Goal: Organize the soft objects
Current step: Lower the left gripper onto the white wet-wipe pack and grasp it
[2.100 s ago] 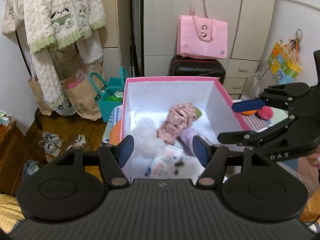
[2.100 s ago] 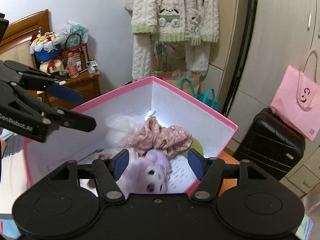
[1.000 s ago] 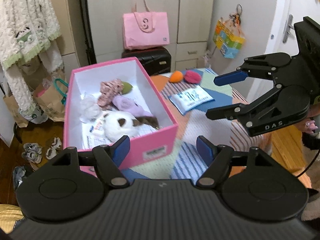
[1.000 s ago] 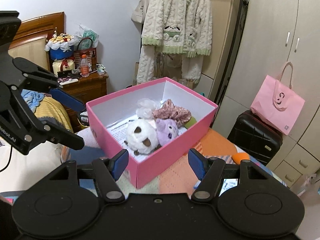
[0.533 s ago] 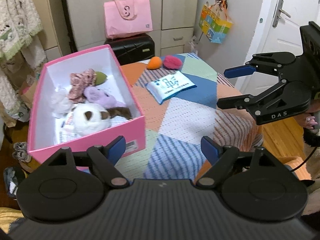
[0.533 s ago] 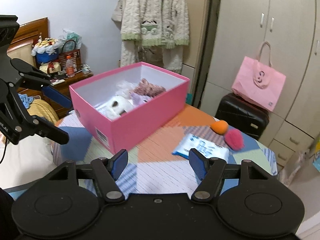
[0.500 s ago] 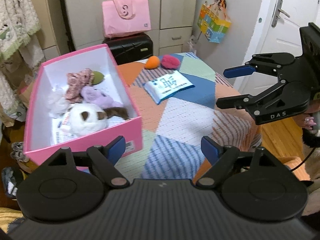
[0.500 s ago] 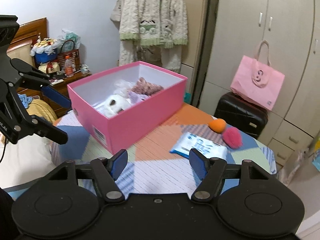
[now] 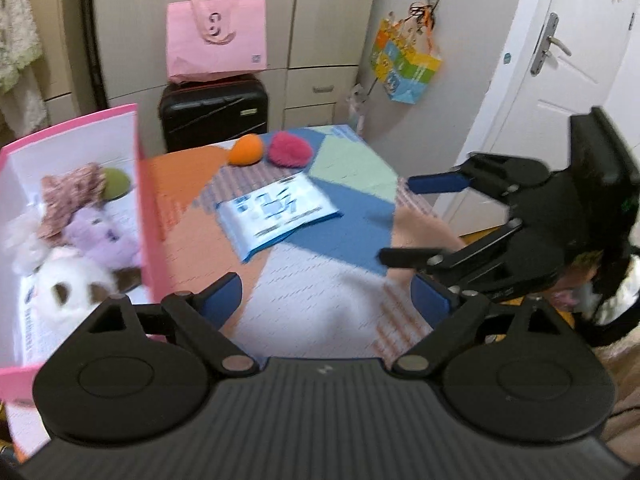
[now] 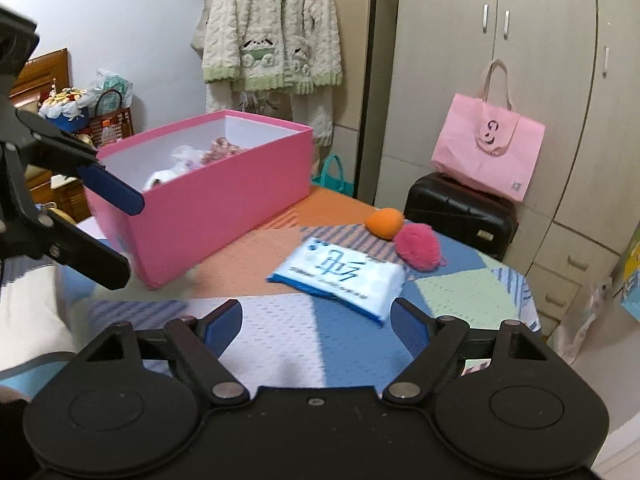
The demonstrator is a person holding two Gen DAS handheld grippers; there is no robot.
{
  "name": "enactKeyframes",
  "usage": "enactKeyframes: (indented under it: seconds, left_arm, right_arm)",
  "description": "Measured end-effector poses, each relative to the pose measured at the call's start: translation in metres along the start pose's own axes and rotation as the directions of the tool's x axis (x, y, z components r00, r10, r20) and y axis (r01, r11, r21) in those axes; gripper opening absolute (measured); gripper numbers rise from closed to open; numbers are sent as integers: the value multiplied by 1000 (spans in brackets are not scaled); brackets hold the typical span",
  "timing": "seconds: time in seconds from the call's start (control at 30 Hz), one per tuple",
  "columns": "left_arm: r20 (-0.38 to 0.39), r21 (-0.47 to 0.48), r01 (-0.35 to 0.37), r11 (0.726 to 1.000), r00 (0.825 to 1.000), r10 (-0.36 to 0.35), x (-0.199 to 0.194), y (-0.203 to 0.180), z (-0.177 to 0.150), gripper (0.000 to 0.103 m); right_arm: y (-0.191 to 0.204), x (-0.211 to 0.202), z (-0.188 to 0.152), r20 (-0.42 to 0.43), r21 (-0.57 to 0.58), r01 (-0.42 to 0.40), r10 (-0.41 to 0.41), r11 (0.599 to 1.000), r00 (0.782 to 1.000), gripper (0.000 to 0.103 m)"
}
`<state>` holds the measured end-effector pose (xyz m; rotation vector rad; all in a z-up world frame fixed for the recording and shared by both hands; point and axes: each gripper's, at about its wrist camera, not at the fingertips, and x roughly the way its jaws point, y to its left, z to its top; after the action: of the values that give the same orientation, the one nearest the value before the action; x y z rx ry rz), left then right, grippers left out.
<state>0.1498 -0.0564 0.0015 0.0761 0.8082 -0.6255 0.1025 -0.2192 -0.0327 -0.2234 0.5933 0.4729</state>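
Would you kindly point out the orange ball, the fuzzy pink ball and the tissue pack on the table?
orange ball (image 10: 384, 222): right wrist view, middle of its rounded body.
fuzzy pink ball (image 10: 418, 247): right wrist view, centre of its fluffy surface.
tissue pack (image 10: 340, 274): right wrist view, on the printed top face.

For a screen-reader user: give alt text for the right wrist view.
Right gripper, empty and opening, above a patchwork table with a tissue pack, orange ball and pink pom-pom; a pink box of soft toys stands left.

Pink box cut by left edge — toys inside blurred, tissue pack print unreadable
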Motion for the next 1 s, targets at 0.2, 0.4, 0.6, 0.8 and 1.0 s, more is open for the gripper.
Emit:
enactKeyframes:
  seconds: [0.2,0.4,0.6,0.8,1.0]
  left_arm:
    - [12,-39,19,999,1000,-19,38,-5,19,92]
    - [5,-101,-46,994,999,47,80,10,30,90]
    - [-4,-180,-126,976,992,128,119,33,39,88]
    - [-45,-250,-184,950,983,179,152,54,37,84]
    - [-59,-295,-209,933,978,200,164,66,33,84]
  right_arm:
    - [-27,29,-11,4,11,-15,15,1000,1000,85]
    - [-48,61,-16,8,35,-55,54,998,998,85]
    - [-56,93,-15,-27,17,-81,81,997,996,85]
    - [-58,120,-12,-69,-4,-87,87,996,994,85]
    - [-61,132,-5,-80,-3,-119,118,993,990,83]
